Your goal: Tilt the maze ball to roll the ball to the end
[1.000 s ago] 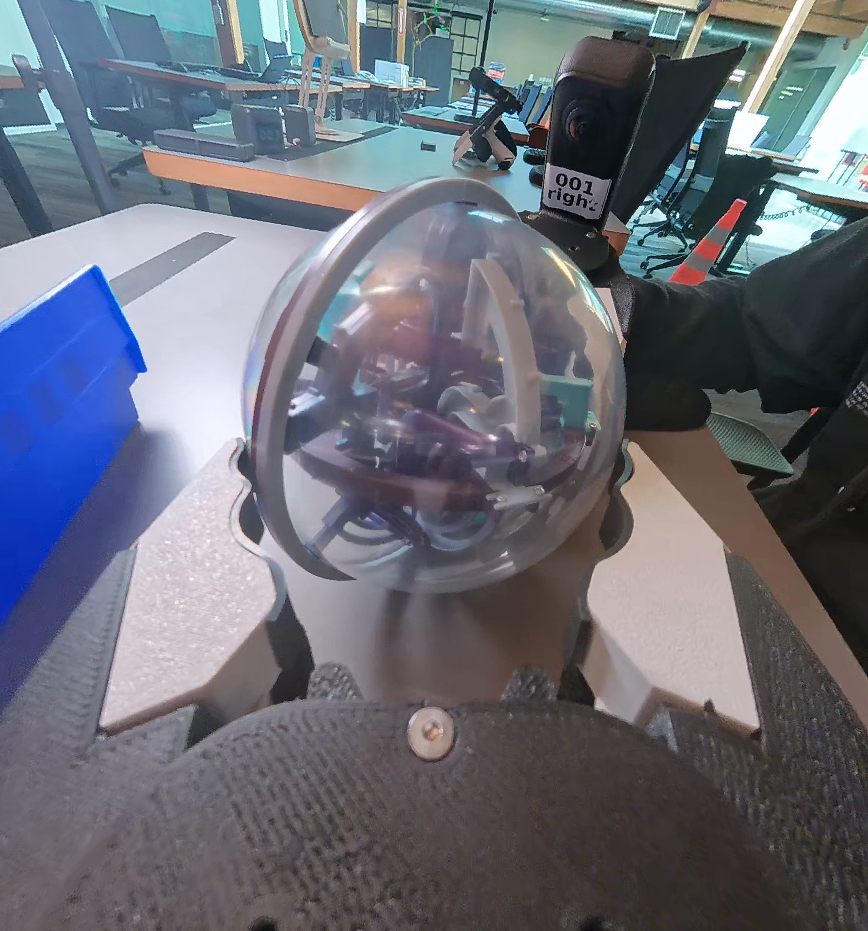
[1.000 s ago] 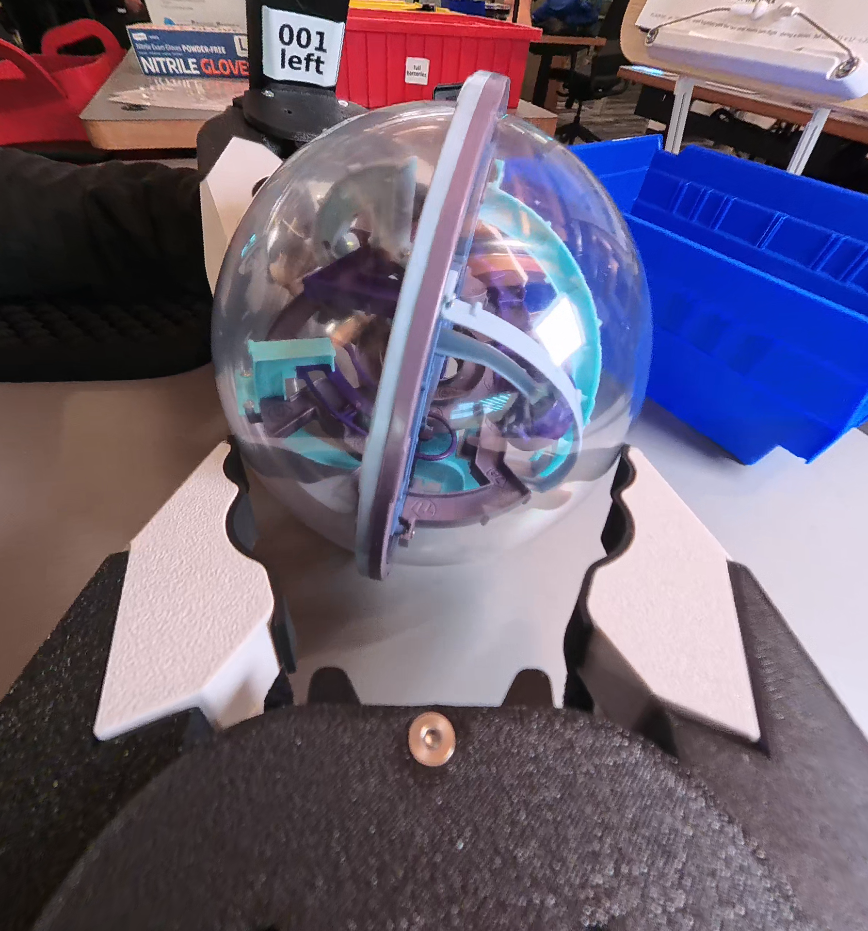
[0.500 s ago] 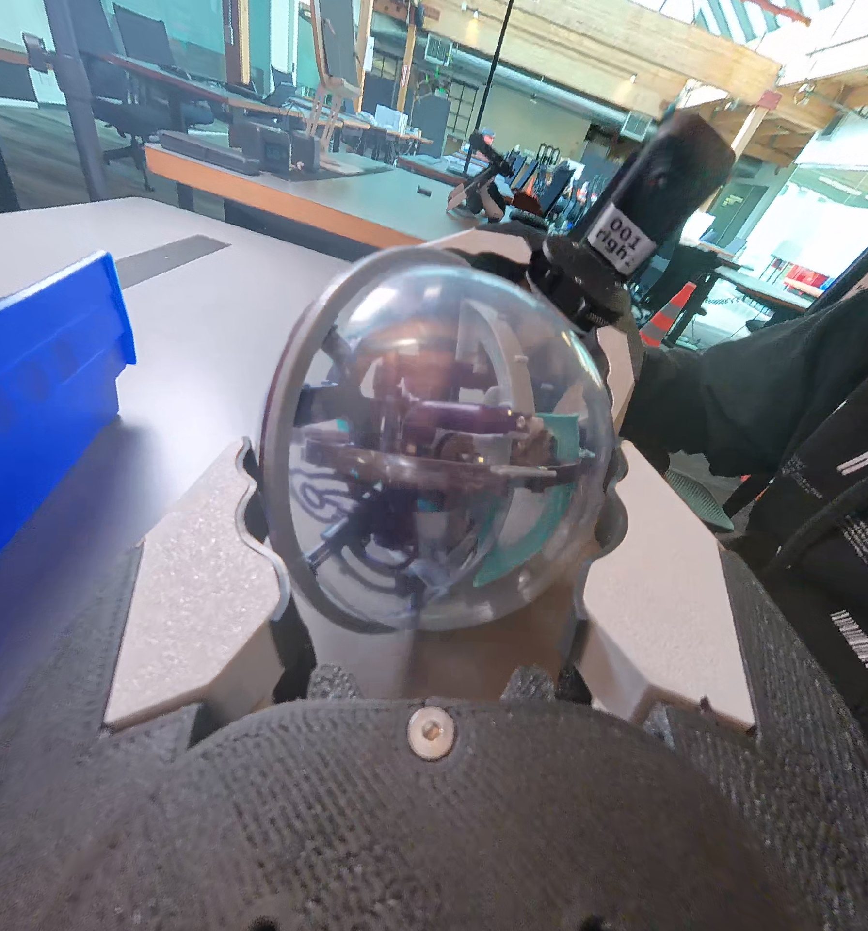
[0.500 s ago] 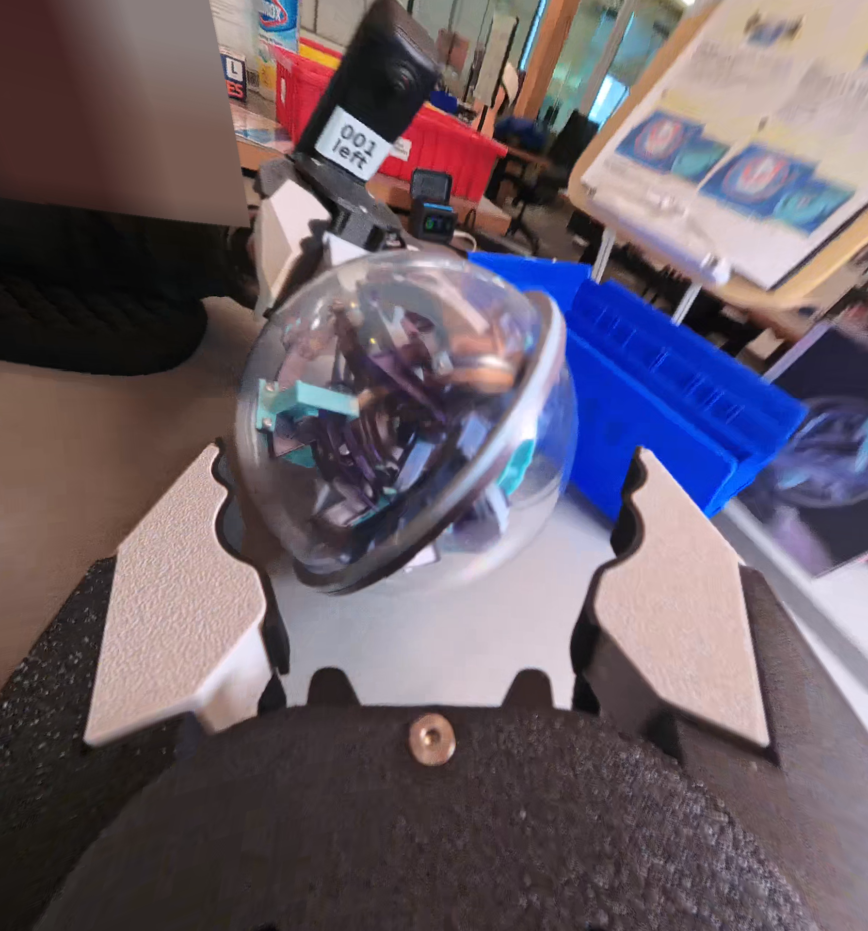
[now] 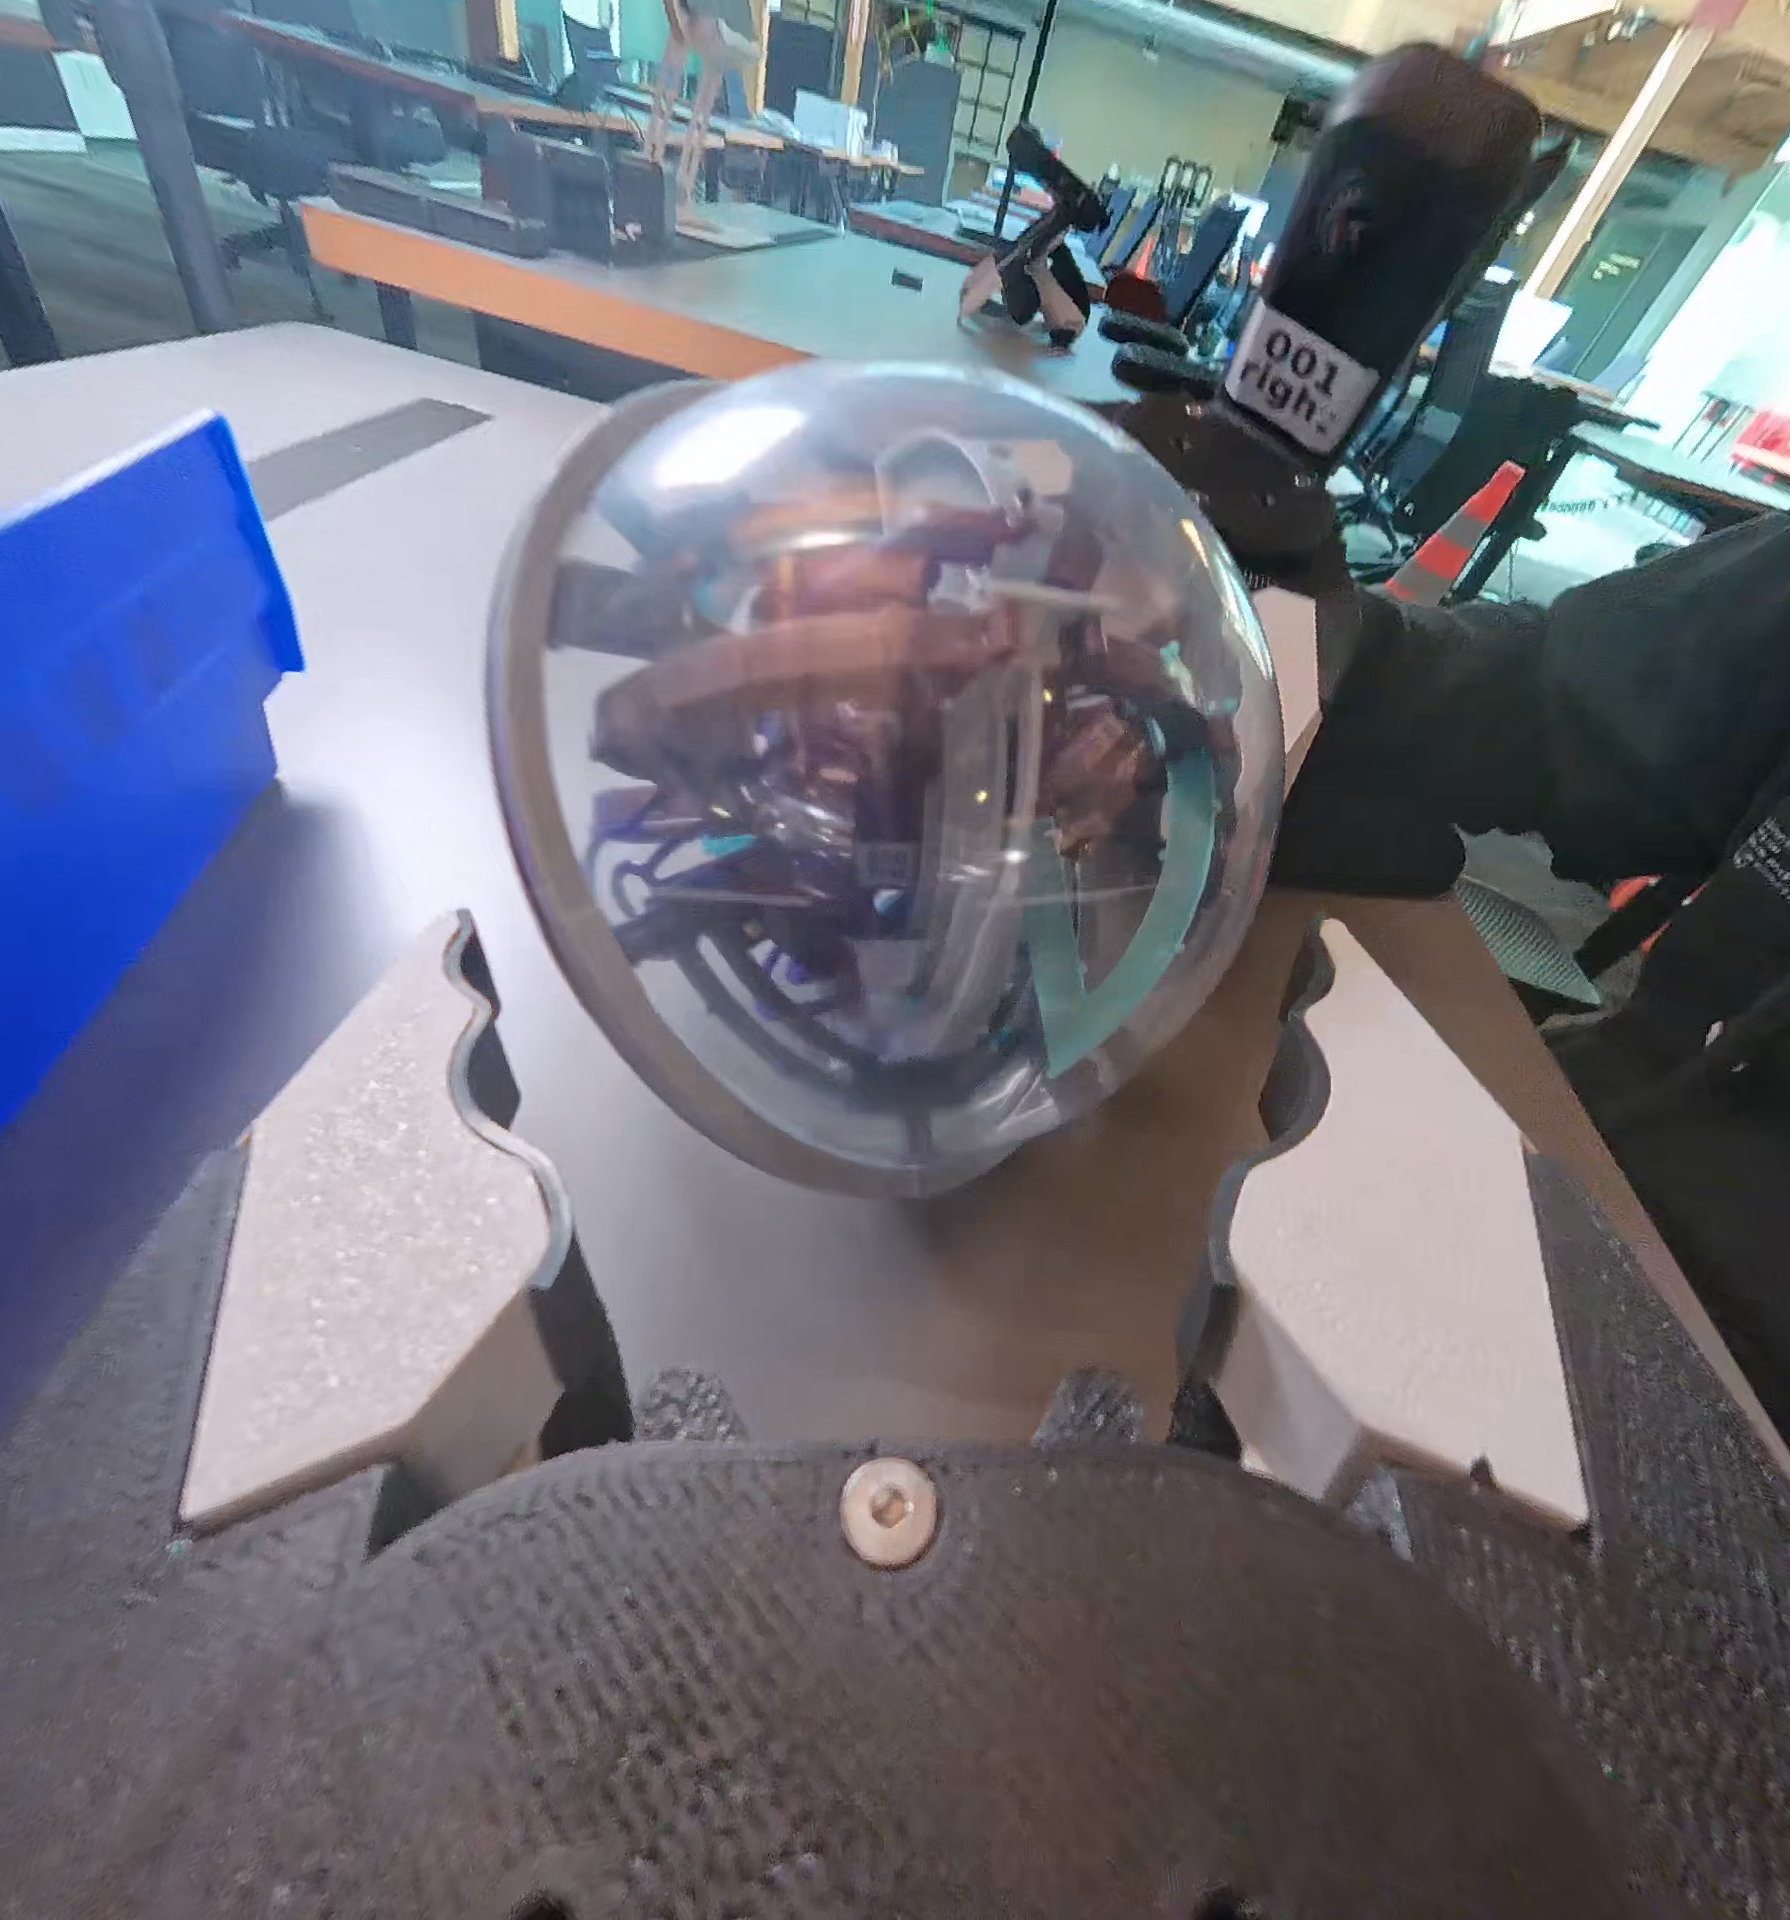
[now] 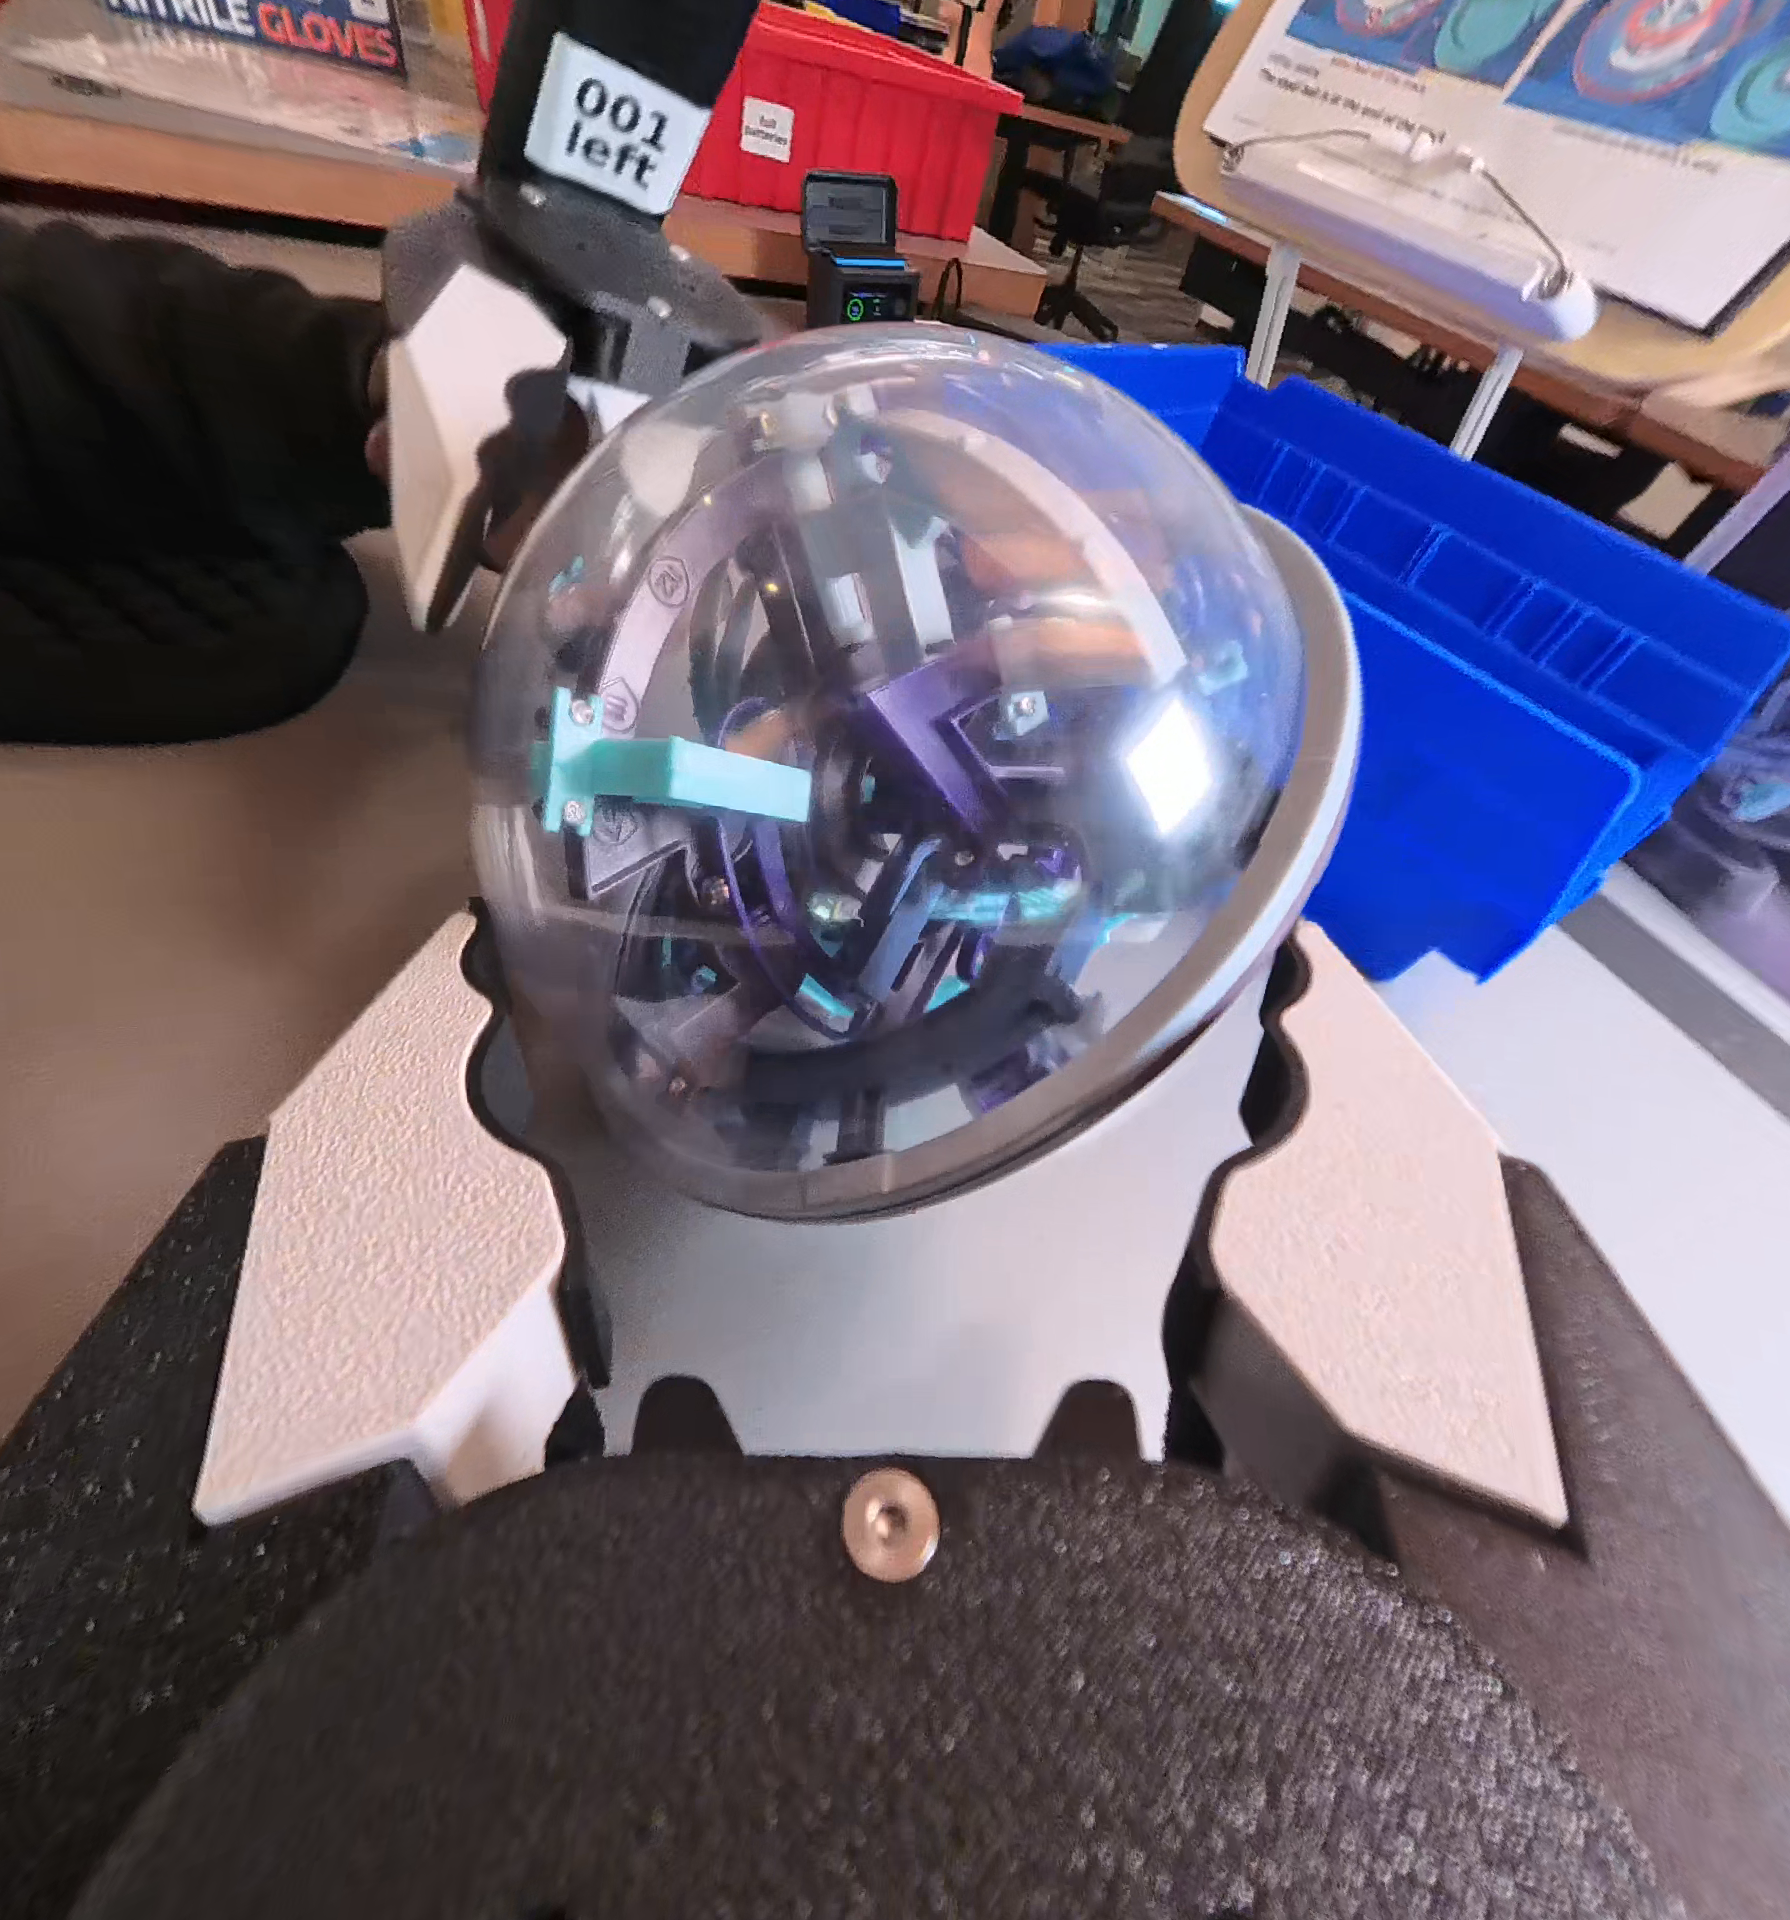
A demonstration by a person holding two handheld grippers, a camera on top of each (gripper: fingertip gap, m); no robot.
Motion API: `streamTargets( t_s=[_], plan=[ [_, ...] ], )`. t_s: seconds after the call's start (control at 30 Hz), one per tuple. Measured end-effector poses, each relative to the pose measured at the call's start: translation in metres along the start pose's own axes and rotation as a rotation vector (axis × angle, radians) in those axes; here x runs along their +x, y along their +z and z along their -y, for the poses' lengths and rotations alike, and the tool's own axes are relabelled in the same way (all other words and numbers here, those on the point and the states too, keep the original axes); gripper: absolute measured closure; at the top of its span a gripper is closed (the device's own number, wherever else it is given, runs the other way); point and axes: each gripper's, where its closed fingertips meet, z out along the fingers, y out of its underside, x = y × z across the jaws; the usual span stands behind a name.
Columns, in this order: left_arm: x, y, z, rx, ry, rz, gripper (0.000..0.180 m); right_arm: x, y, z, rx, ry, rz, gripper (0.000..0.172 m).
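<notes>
Black textured gripper body (image 5: 870, 1714), pale grey fingers (image 5: 371, 1226) (one silver screw (image 5: 889, 1509)), seemingly black sleeve (image 5: 1649, 707).

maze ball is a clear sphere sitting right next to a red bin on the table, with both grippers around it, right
Not quite: the bin beside the maze ball is blue, not red, as the right wrist view shows. A red container appears only on a table farther back. The rest holds: the sphere is clear, and the left gripper and right gripper sit on opposite sides of it.

Daylight is pouring through windows (image 5: 1722, 239) behind the long desk (image 5: 683, 291); office chairs (image 5: 1203, 249) are standing beyond it.
</notes>
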Motion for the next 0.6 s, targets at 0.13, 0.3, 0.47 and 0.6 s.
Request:
streamTargets(
  t_s=[0.13,0.3,0.47,0.6],
  plan=[
    [0.000,0.013,-0.009,-0.069,0.055,0.044,0.036,0.004,0.000,-0.006,-0.014,0.158,0.042,0.033],
    [-0.003,0.008,0.004,-0.024,0.061,0.076,0.043,-0.003,0.003,-0.017,-0.070,0.317,0.127,0.036],
    [-0.003,0.006,0.007,-0.019,0.063,0.088,0.043,0.002,0.003,-0.018,-0.087,0.264,0.083,0.031],
    [-0.004,0.011,0.012,-0.006,0.060,0.089,0.044,0.015,-0.011,0.009,0.010,-0.045,-0.046,0.023]
  ],
)
